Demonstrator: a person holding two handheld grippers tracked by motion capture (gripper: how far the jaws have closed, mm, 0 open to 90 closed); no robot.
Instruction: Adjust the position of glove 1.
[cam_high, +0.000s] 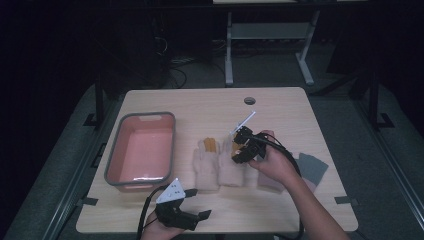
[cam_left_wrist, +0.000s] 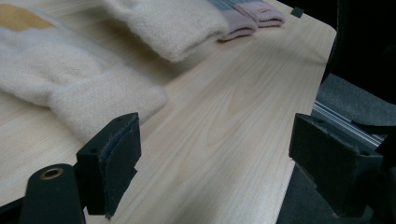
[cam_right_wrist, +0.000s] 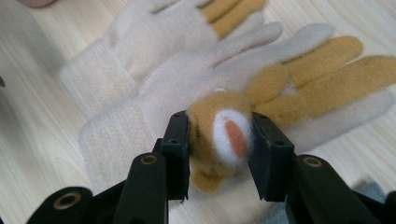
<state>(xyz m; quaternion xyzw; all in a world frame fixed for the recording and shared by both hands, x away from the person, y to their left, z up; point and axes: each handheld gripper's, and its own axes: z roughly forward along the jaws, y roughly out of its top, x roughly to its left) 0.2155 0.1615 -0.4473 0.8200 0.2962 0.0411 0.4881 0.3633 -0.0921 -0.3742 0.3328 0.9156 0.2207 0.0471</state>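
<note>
The right gripper (cam_right_wrist: 219, 140) is clamped on the fluffy brown patch of a cream glove (cam_right_wrist: 196, 88) on the table (cam_high: 280, 107). It looks soft and light, easy to pinch there. The left gripper (cam_left_wrist: 212, 163) is wide apart, holding nothing. The high view adds a pink bin (cam_high: 141, 150)
</note>
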